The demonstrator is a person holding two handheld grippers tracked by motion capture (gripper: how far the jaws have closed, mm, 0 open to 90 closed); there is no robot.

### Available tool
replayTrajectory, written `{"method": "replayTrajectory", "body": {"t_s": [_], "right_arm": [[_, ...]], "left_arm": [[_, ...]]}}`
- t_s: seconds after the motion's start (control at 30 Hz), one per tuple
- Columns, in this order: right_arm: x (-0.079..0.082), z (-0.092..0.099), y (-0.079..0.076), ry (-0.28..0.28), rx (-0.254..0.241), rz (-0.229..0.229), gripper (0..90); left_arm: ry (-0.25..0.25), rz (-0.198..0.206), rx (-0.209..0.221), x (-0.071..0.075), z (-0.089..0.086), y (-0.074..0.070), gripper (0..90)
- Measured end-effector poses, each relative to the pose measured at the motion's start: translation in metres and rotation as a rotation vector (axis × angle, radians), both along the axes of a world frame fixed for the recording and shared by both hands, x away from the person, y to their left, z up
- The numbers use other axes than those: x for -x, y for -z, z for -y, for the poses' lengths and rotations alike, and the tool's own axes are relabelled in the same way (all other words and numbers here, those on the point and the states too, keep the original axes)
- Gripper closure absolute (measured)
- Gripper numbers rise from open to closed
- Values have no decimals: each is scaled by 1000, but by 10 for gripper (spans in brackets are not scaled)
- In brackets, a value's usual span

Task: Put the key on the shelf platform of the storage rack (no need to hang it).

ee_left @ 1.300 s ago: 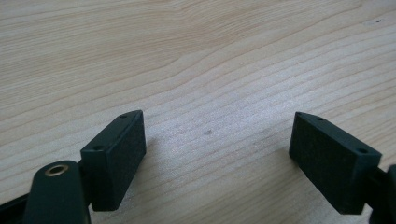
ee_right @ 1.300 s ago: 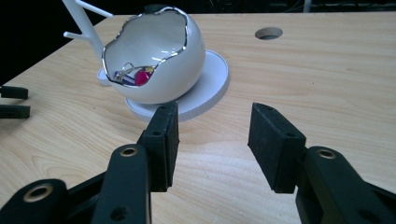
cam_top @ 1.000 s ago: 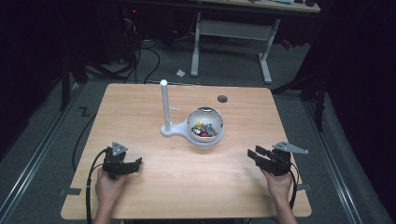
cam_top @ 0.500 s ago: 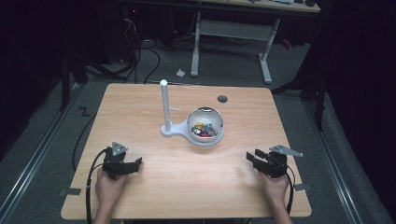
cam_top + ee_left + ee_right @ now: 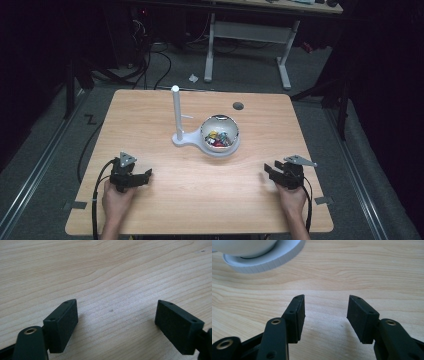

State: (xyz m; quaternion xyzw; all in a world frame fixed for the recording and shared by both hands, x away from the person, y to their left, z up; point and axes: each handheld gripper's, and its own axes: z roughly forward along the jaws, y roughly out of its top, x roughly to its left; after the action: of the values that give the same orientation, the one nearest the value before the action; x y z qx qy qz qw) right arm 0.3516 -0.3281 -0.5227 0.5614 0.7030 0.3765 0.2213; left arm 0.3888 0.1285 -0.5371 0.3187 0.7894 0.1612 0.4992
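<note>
Pale wood grain runs across the table (image 5: 200,200), and both grippers sit low over its near edge. The left gripper (image 5: 142,176) lies at about seven o'clock from the table's centre, its jaws spread wide with only bare wood between them in the left gripper view (image 5: 116,317). The right gripper (image 5: 270,172) lies at about five o'clock; its jaws have just been opening and stand apart with nothing between them (image 5: 325,315). The white bowl (image 5: 220,136), holding small coloured pieces, sits on a white stand (image 5: 186,140) near the table's centre, toward twelve o'clock from the hands and well apart from both. An upright white post (image 5: 176,112) rises at nine o'clock of the bowl.
</note>
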Motion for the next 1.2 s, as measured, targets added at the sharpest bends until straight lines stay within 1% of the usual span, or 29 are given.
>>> {"method": "replayTrajectory", "body": {"t_s": [0.1,0.13,0.2,0.23,0.33,0.4,0.43,0.47,0.5,0.57,0.63,0.8,0.87,0.97,1.0,1.03,1.1,1.2], "right_arm": [[0,-2,1,4,33,-8,472],[-1,-3,2,1,46,-16,460],[-1,-5,4,-10,56,-38,448],[0,-6,5,-11,67,-31,448],[0,-9,7,-8,82,-31,444],[0,-9,7,-13,88,-35,437],[-1,-9,7,-15,91,-44,430],[-1,-10,7,-16,98,-47,423],[-1,-10,7,-20,106,-45,415],[-1,-12,7,-22,125,-44,402],[0,-15,8,-23,152,-41,395],[0,-14,8,-20,149,-42,387],[0,-14,8,-20,149,-43,387],[0,-14,8,-20,149,-43,386],[0,-14,8,-18,148,-43,386],[-1,-15,8,-15,147,-43,387],[-2,-15,8,-12,147,-43,386],[-2,-15,8,-11,147,-43,386]], "left_arm": [[-5,-2,4,0,0,0,190],[-7,-3,7,0,1,0,190],[-7,-3,6,0,1,0,190],[-6,-3,6,0,0,0,190],[-6,-2,5,0,0,0,189],[-6,-3,5,0,0,0,189],[-7,-3,6,0,1,0,189],[-1,1,0,0,0,0,190],[-6,-6,9,-1,0,-1,192],[-16,-8,12,-2,1,-1,195],[-7,-6,8,-2,1,0,195],[-3,-2,3,-1,1,0,194],[-6,-6,8,-1,1,0,194],[-1,-1,1,-1,1,0,194],[-5,-6,9,-1,1,-1,194],[-3,-4,8,-2,1,0,195],[-14,-7,12,-3,2,-1,197],[-7,-4,5,-2,2,-1,202]]}}
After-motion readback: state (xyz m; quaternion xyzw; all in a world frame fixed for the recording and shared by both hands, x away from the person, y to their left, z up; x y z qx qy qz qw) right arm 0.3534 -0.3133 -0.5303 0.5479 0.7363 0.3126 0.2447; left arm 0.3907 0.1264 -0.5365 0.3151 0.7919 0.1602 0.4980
